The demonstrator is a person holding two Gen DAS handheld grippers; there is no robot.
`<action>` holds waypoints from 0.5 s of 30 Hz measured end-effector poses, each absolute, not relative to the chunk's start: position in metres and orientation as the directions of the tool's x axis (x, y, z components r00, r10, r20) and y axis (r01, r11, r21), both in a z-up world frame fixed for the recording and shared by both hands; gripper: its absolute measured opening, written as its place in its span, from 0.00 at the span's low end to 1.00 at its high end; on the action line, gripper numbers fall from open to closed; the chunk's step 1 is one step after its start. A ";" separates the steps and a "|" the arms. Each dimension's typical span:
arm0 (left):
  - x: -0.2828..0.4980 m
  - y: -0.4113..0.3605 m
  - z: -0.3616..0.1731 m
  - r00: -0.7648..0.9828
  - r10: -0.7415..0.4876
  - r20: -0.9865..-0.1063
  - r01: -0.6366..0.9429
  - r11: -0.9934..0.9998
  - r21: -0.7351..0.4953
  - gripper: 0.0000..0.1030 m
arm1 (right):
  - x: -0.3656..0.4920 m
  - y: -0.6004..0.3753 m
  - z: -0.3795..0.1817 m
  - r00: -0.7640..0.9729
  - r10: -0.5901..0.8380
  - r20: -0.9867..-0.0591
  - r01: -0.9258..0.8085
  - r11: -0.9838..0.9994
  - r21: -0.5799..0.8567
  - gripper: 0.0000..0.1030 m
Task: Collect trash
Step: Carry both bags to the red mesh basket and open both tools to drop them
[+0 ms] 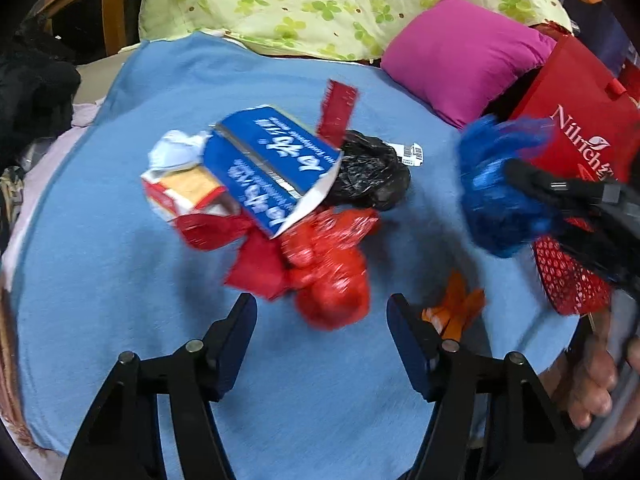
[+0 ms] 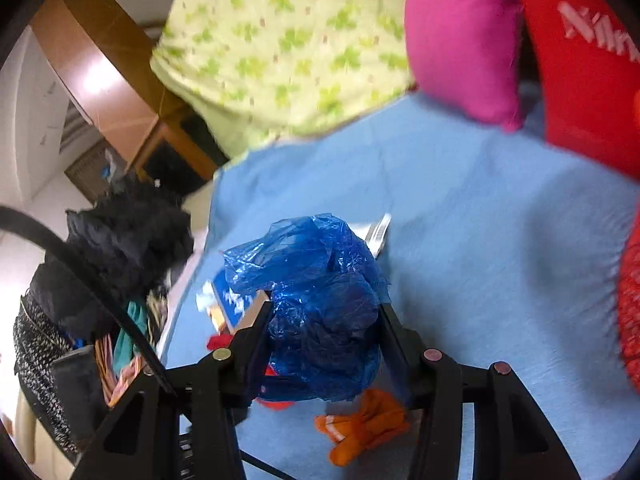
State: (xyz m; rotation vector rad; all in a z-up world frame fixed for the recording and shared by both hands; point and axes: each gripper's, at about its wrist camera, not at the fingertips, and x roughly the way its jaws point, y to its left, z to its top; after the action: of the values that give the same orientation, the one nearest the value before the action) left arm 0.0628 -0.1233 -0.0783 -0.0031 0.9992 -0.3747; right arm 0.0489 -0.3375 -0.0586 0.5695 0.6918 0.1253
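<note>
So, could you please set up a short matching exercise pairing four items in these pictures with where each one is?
Things:
1. blue plastic bag
2. red wrapper
3. orange wrapper
4. pink pillow

Places:
A. on the blue sheet, just ahead of the left gripper
B. at the far edge, beside the red carrier bag
C. clamped in the right gripper
D. on the sheet by the left gripper's right finger

Pairs: 1-C, 2-A, 3-D, 4-B

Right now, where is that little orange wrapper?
The orange wrapper lies on the blue cloth, beside the left gripper's right finger in its view, just right of the red crumpled bag.
</note>
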 end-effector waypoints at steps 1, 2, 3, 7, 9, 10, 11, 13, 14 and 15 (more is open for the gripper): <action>0.066 -0.127 -0.081 0.480 -0.305 -0.823 0.301 0.938 -0.172 0.67 | 0.043 -0.341 -0.053 0.790 0.277 -0.547 0.070 0.845 0.530 0.52; 0.071 -0.133 -0.085 0.473 -0.298 -0.829 0.292 0.941 -0.172 0.62 | 0.035 -0.346 -0.046 0.813 0.257 -0.522 0.066 0.850 0.522 0.52; 0.075 -0.138 -0.089 0.467 -0.294 -0.834 0.287 0.942 -0.171 0.53 | 0.031 -0.348 -0.041 0.830 0.239 -0.503 0.064 0.856 0.512 0.52; 0.084 -0.149 -0.099 0.455 -0.293 -0.841 0.274 0.945 -0.180 0.38 | 0.000 -0.364 -0.023 0.882 0.174 -0.437 0.061 0.878 0.474 0.52; 0.083 -0.154 -0.098 0.477 -0.284 -0.832 0.278 0.946 -0.164 0.34 | -0.010 -0.372 -0.019 0.891 0.161 -0.425 0.068 0.878 0.474 0.52; 0.082 -0.157 -0.097 0.483 -0.282 -0.829 0.278 0.947 -0.161 0.32 | -0.015 -0.376 -0.019 0.895 0.149 -0.421 0.078 0.876 0.475 0.52; 0.081 -0.159 -0.096 0.483 -0.283 -0.828 0.276 0.947 -0.163 0.31 | -0.021 -0.382 -0.017 0.901 0.136 -0.412 0.086 0.875 0.477 0.52; 0.077 -0.161 -0.091 0.487 -0.291 -0.824 0.280 0.945 -0.169 0.29 | -0.032 -0.392 -0.014 0.913 0.119 -0.390 0.089 0.875 0.475 0.52; 0.073 -0.163 -0.087 0.498 -0.287 -0.818 0.285 0.945 -0.158 0.29 | -0.038 -0.396 -0.011 0.920 0.107 -0.376 0.092 0.876 0.473 0.52; 0.069 -0.165 -0.081 0.511 -0.285 -0.811 0.292 0.945 -0.148 0.28 | -0.044 -0.400 -0.010 0.926 0.099 -0.364 0.093 0.876 0.473 0.52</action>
State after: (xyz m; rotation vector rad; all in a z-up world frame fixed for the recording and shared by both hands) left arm 0.0694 -0.1653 -0.0812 0.0081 0.9748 -0.3470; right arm -0.0440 -0.4003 -0.0102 0.5067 0.3912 0.0030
